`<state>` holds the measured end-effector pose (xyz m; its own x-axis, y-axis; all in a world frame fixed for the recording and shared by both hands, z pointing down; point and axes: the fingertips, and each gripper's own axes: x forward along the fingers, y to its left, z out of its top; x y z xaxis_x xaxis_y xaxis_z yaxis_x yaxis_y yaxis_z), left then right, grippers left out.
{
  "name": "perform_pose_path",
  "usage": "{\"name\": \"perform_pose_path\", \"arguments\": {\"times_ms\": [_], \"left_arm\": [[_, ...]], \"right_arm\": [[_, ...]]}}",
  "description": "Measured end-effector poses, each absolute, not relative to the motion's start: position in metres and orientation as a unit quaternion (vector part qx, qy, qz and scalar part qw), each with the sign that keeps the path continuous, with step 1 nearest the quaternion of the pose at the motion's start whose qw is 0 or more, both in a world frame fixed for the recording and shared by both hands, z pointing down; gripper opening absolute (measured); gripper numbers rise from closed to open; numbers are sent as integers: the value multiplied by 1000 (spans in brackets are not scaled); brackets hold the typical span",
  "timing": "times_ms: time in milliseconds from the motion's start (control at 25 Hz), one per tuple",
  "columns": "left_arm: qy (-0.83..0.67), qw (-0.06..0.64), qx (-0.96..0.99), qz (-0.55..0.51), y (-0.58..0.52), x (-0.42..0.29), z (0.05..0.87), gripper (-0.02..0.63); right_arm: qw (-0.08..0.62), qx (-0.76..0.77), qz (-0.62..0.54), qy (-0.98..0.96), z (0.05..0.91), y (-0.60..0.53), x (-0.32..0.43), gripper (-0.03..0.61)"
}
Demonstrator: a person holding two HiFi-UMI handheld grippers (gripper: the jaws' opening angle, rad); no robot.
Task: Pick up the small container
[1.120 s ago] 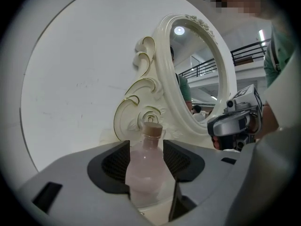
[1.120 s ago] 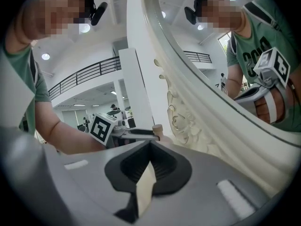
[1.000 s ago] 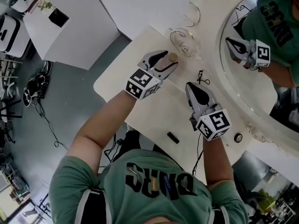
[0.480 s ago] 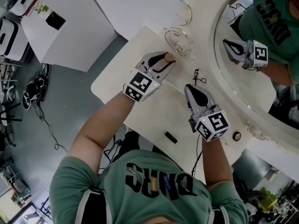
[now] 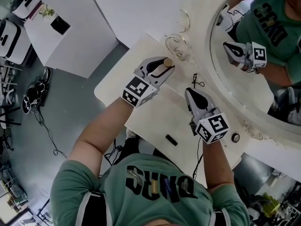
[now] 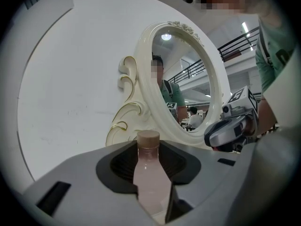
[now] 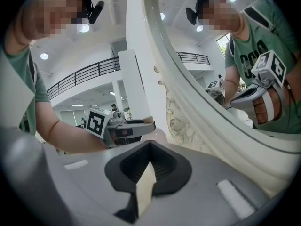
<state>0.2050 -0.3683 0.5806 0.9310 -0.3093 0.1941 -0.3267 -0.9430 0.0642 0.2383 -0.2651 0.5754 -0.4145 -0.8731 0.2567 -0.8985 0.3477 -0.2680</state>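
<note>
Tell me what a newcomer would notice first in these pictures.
The big oval mirror in its ornate white frame dominates the table's far side. Before it the left gripper, jaws just closed, clamps the small container, a pale pink bottle with a tan cap. The right gripper is shut, beside it.

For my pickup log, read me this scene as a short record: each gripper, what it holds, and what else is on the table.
setting: cream table in front of an oval mirror
left gripper: jaws have just closed, now clamped on the small bottle, brownish cap upward
right gripper: shut, nothing between its jaws
also on table: small black object near the person's edge
bottle clear of table: cannot tell
</note>
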Motion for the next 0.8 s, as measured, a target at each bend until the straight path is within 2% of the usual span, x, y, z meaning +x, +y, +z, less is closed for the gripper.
{"name": "perform_pose_path", "arguments": {"times_ms": [800], "left_arm": [[-174,39,981,74,-351,160,503,140]], "right_arm": [[29,550,139,-823,509,-261,225,9]]}}
